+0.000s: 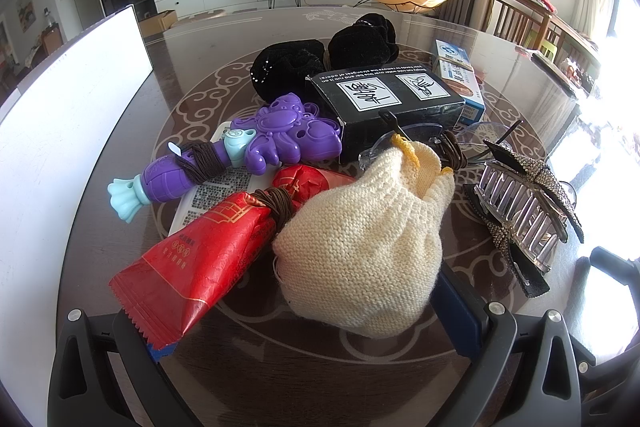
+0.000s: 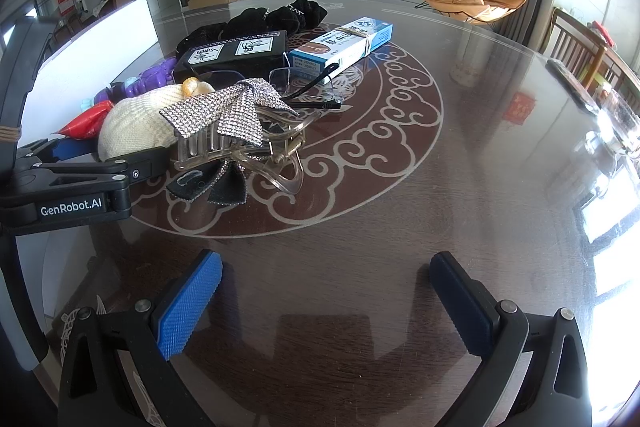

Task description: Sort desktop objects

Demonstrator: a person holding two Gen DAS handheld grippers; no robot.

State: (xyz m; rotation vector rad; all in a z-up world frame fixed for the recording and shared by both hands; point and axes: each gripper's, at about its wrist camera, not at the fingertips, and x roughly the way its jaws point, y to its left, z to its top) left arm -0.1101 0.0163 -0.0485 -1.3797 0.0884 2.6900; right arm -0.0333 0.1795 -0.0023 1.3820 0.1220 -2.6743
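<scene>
Left gripper [image 1: 304,311]: we see it spread wide around the pile's near edge, one pad under the red packet [image 1: 192,259], the other beside the knit pouch [image 1: 360,239]; nothing is pinched yet.
Right gripper [image 2: 324,299]: parted, empty, over bare table [image 2: 460,167]; we judge it is waiting in reserve.
Pile: unsorted, heaped mid-table, left of the right gripper.
Placement: things overlap, so we would lift the top, near ones first.
Count, boxes: two, a black box [image 1: 392,107] and a blue box [image 2: 344,43].
Count, scrunchies [image 1: 324,59]: at least two, black.
Count, singles: one purple toy [image 1: 248,147], one hair claw [image 2: 236,131], one pair of glasses [image 2: 308,83].
White board [image 1: 68,115]: upright at the left; we cannot tell its purpose.
</scene>
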